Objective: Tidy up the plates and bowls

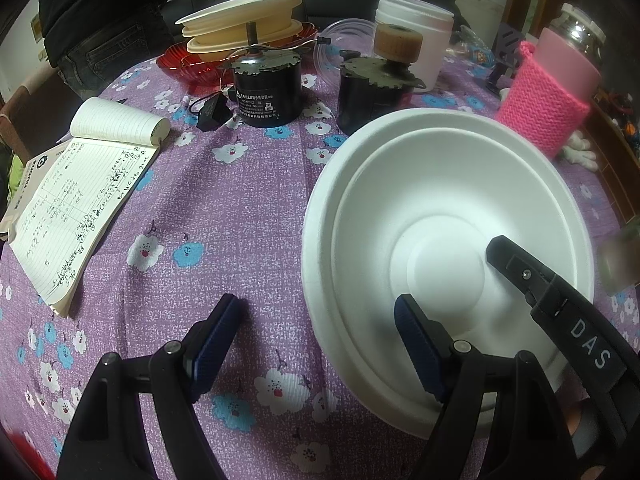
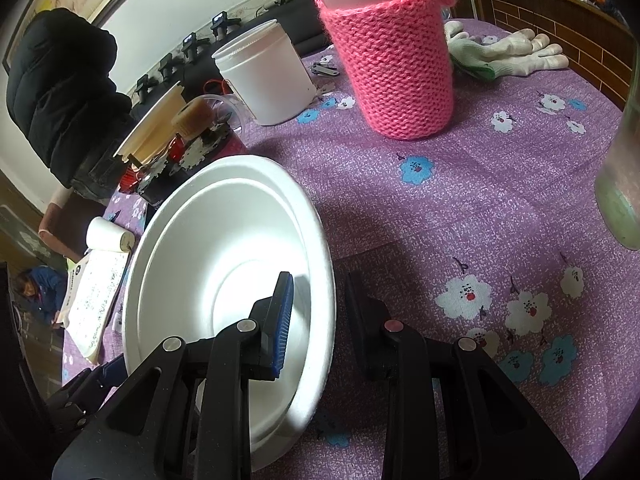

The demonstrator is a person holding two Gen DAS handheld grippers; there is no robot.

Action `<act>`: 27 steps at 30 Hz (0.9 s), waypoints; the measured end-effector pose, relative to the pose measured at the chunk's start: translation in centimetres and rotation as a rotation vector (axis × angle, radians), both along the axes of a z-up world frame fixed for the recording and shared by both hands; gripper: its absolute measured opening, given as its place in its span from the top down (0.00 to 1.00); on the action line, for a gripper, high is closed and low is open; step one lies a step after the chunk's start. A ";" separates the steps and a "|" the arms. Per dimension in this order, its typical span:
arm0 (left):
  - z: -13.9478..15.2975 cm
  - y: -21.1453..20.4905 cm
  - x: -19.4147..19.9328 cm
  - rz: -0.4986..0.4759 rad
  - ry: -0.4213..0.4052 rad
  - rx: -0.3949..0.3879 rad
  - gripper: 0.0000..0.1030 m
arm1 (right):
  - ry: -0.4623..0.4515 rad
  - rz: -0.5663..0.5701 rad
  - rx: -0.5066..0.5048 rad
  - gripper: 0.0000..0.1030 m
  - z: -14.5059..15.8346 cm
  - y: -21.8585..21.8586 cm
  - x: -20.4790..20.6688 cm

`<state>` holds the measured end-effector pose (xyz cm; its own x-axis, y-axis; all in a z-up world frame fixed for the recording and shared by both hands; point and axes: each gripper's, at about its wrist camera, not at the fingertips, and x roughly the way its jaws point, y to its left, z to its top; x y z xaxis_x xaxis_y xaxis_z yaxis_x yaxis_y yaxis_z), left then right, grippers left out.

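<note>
Two nested white bowls (image 1: 444,216) stand on the purple flowered tablecloth, also in the right wrist view (image 2: 224,240). My left gripper (image 1: 316,320) is open; its right finger is inside the bowl, its left finger outside over the cloth. My right gripper (image 2: 320,304) is open and straddles the bowls' near rim, left finger inside, right finger outside; one of its fingers (image 1: 532,280) shows in the left wrist view. A stack of cream plates and lids (image 1: 244,28) rests on a red glass dish (image 1: 180,66) at the far side.
Two black motors (image 1: 268,88) stand behind the bowls, one with a wooden wheel. A white jar (image 1: 416,36), a pink knitted cup (image 2: 392,56), an open notebook (image 1: 80,196), white gloves (image 2: 508,54) and a glass bottle (image 2: 624,184) stand around. A person stands at the table's far edge.
</note>
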<state>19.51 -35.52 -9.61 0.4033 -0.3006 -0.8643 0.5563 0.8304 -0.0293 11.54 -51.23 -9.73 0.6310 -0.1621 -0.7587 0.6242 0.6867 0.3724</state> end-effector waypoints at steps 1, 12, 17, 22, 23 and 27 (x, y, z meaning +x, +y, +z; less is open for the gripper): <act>0.0 0.0 0.0 0.000 0.000 0.000 0.23 | 0.000 0.000 0.000 0.74 0.0 0.0 0.0; 0.1 0.0 0.1 -0.001 0.000 0.001 0.23 | -0.001 -0.006 -0.005 0.74 0.0 0.0 0.0; 0.1 -0.1 0.0 0.000 -0.001 0.001 0.23 | -0.002 -0.007 -0.005 0.74 0.0 -0.1 0.0; 0.0 0.0 0.0 -0.001 -0.002 0.002 0.23 | -0.003 -0.008 -0.005 0.74 0.0 -0.1 0.0; 0.1 0.0 0.0 -0.001 -0.002 0.001 0.23 | -0.004 -0.009 -0.006 0.78 0.0 -0.1 0.0; 0.1 0.0 -0.1 -0.002 -0.008 0.000 0.23 | -0.006 0.003 0.003 0.86 -0.1 -0.1 0.3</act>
